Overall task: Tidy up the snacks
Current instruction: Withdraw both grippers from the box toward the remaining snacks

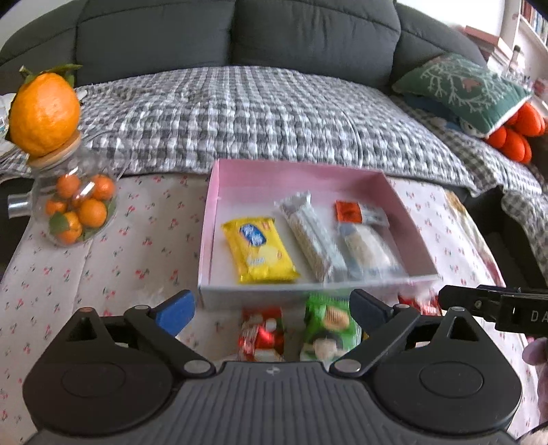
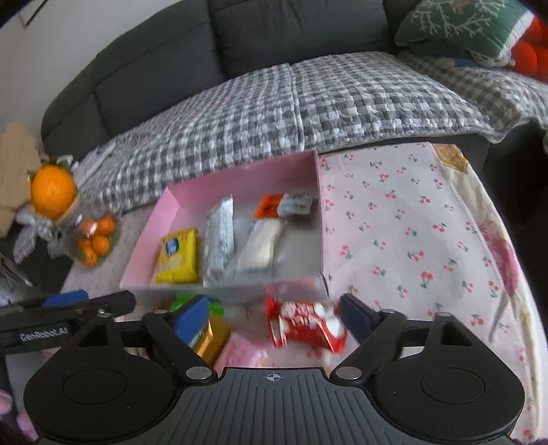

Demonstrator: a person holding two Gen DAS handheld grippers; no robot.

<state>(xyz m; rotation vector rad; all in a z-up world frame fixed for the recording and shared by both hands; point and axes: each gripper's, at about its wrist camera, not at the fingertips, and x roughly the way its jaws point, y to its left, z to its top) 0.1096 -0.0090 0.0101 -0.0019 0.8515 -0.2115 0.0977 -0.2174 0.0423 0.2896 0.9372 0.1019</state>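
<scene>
Both the left gripper [image 1: 272, 309] and right gripper [image 2: 272, 316] stand spread, empty, above about five loose snack packs [image 2: 304, 321], partly hidden. Beyond, the pink box [image 1: 214, 191] holds four blurred packs [image 1: 258, 250].

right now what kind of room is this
Most likely a home living room: a dark grey sofa covered with a grey checked quilt, a green embroidered cushion, and a low table under a cherry-print cloth holding a pink snack box.
</scene>
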